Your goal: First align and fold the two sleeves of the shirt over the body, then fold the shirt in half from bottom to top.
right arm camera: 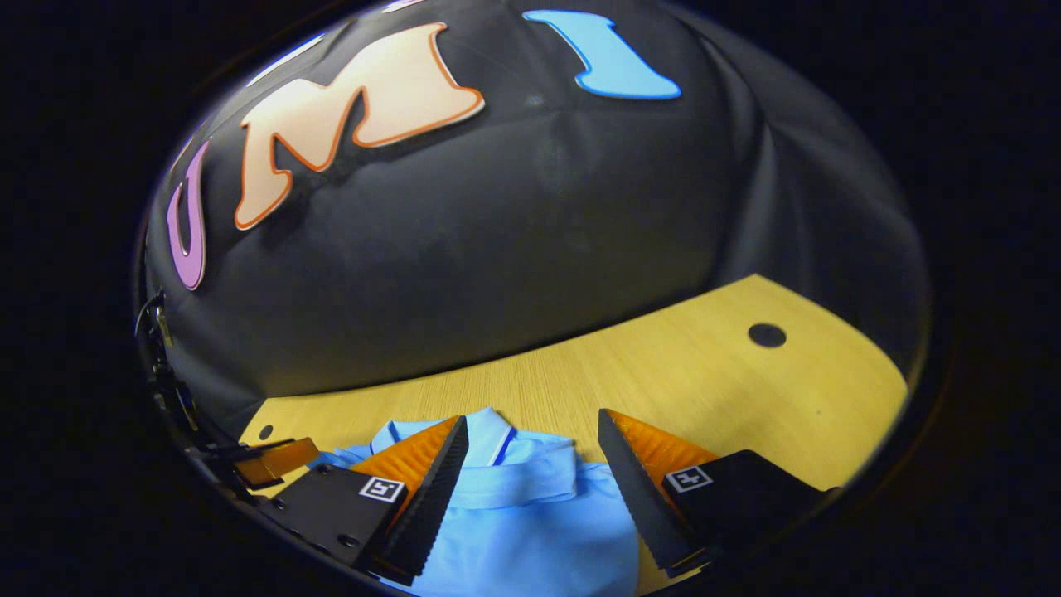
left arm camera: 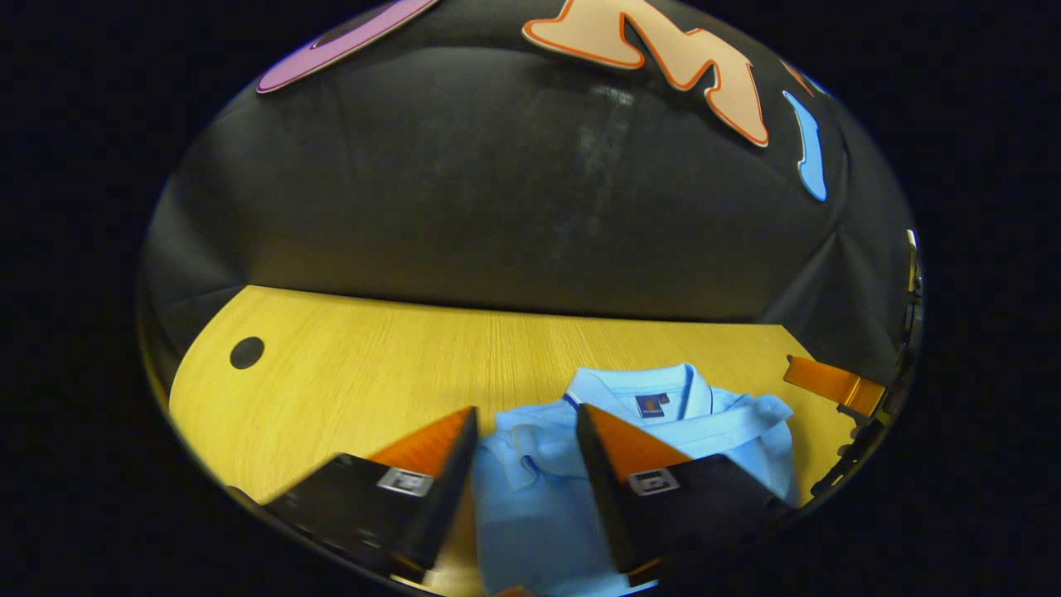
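Light blue collared shirt (left arm camera: 539,489) rumpled on table (left arm camera: 348,390), left tool (left arm camera: 526,423) released, right tool (right arm camera: 530,431) released

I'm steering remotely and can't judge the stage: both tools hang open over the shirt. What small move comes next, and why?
Probably lower the left tool onto the bunched sleeve and close on it. The shirt lies collar away on the table, that sleeve looks rumpled rather than folded flat, and the right tool is open too, holding nothing.

The shirt (left arm camera: 539,489) lies on the table (left arm camera: 348,381), collar (left arm camera: 638,390) toward the wall (left arm camera: 497,182) behind.
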A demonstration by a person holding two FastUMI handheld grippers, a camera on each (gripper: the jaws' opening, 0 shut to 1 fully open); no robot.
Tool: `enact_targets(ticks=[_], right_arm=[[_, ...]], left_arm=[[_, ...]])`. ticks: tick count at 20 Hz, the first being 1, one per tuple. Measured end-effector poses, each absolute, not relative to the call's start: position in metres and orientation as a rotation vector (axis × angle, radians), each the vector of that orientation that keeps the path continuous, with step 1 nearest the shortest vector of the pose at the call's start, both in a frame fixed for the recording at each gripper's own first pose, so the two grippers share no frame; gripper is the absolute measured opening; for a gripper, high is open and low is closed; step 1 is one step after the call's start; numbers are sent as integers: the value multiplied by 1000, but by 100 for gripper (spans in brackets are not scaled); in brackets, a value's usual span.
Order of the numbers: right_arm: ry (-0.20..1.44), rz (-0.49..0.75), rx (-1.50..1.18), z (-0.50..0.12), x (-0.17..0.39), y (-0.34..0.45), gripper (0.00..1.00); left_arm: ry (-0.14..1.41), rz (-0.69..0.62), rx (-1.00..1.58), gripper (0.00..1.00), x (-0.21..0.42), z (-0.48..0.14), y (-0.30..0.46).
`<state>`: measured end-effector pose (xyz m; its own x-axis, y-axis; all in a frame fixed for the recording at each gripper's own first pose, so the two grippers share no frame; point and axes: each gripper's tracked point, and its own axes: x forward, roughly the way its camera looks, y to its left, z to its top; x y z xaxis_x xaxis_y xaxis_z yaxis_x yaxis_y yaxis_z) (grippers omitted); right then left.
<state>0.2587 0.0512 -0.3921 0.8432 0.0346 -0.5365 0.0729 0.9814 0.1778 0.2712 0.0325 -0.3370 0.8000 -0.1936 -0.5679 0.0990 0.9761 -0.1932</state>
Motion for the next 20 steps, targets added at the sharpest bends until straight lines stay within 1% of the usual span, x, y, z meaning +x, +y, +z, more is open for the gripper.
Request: enact_targets(ticks=[1, 2, 3, 7, 8, 10, 14, 15, 16, 17, 18, 19, 20], right_arm=[[544, -7, 176, -376, 253, 54, 98], [518, 6, 159, -360, 249, 57, 98], [481, 21, 143, -342, 242, 60, 98], [360, 63, 86, -277, 208, 68, 98], [334, 69, 71, -265, 184, 75, 98], [297, 88, 60, -236, 161, 78, 98], [242, 105, 30, -191, 113, 74, 98], [229, 106, 26, -177, 116, 66, 98], [216, 110, 25, -168, 104, 65, 95], [192, 103, 23, -158, 93, 61, 98], [175, 95, 16, -148, 85, 57, 98], [163, 93, 14, -142, 74, 55, 94], [154, 100, 18, -136, 63, 57, 97]], left_arm=[[597, -149, -151, 96, 267, -322, 34], [577, -141, -145, 97, 261, -309, 37], [556, -142, -142, 94, 252, -292, 37], [463, -115, -127, 94, 211, -234, 41], [442, -109, -129, 94, 201, -218, 41], [407, -112, -138, 94, 179, -189, 39], [335, -108, -137, 94, 136, -142, 38], [316, -104, -125, 94, 123, -129, 40], [294, -92, -108, 94, 109, -120, 43], [273, -83, -90, 94, 96, -111, 46], [252, -70, -80, 94, 85, -103, 49], [233, -67, -81, 93, 75, -94, 49], [229, -64, -84, 93, 66, -95, 49]])
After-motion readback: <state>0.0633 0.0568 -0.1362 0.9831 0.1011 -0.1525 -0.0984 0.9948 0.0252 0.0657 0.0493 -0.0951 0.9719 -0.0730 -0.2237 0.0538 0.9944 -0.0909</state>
